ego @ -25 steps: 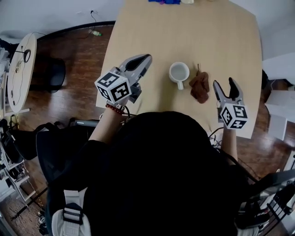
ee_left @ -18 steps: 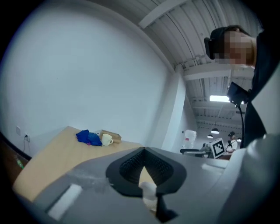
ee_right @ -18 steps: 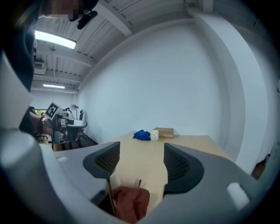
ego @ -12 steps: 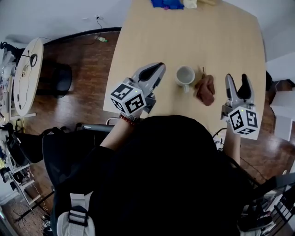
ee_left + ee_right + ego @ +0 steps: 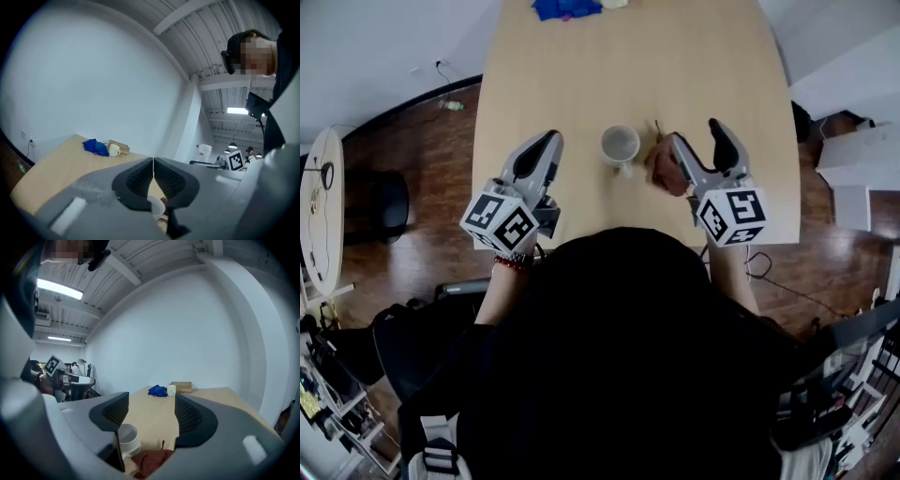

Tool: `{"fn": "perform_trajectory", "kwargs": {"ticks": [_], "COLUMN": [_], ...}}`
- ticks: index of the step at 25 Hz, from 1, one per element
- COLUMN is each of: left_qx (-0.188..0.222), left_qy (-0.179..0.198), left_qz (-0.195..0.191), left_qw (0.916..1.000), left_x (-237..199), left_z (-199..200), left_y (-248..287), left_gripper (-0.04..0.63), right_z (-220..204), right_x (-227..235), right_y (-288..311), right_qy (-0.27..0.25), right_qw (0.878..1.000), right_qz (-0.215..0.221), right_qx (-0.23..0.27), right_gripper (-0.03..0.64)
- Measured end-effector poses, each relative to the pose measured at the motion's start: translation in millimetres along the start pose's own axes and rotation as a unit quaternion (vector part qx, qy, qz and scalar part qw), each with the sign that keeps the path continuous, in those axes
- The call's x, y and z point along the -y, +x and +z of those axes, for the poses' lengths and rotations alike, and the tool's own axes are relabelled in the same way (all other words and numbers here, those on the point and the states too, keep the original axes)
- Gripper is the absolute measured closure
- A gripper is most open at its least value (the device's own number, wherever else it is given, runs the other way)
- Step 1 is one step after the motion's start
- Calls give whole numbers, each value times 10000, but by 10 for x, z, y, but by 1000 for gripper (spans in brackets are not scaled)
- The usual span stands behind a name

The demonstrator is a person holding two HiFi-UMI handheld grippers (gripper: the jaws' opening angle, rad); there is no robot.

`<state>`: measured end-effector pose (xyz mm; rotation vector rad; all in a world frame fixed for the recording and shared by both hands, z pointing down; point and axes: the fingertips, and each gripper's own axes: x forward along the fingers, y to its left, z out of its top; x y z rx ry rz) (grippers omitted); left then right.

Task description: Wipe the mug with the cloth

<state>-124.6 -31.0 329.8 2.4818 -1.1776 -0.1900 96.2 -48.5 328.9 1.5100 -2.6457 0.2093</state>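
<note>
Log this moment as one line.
left gripper: shut, empty | right gripper: open, at cloth | mug: upright, untouched | wipe: not begun

On my desk (image 5: 581, 84) the mug (image 5: 621, 143) sits near the front edge, about centre. The cloth (image 5: 667, 174) lies just beside it at 4 o'clock, below and between the fingers of my right gripper (image 5: 694, 133). My left gripper (image 5: 546, 145) is at the mug's 9 o'clock, apart. At 12 o'clock, on the far end, a fabric bundle (image 5: 158, 391), a second mug (image 5: 171, 390) and a box (image 5: 181, 387) sit together.
</note>
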Motion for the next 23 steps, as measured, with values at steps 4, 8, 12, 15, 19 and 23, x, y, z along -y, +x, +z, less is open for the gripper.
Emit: {"fn": "perform_trajectory", "kwargs": {"ticks": [4, 8, 12, 15, 19, 23], "left_qx": [-166, -171, -355, -309, -717, -1259], "left_qy": [19, 108, 176, 242, 719, 1081], "left_qz": [192, 103, 90, 87, -88, -278], "left_qw": [9997, 9997, 9992, 9992, 9948, 9857], "left_x": [-34, 47, 70, 68, 169, 297], "left_z": [-114, -151, -238, -179, -371, -637], "left_y": [-73, 86, -8, 38, 248, 435], "left_gripper": [595, 595, 595, 595, 595, 595], "right_z": [-98, -129, -243, -196, -329, -429], "right_x": [43, 277, 180, 151, 355, 576], "right_y": [29, -77, -139, -50, -128, -275], "right_qy": [64, 49, 112, 3, -17, 86], "right_qw": [9997, 9996, 9991, 9993, 9973, 9951], "right_qz": [30, -138, -142, -31, -336, -645], "right_qx": [-214, -251, -379, -370, -650, -745], "right_gripper": [316, 316, 316, 316, 322, 342]}}
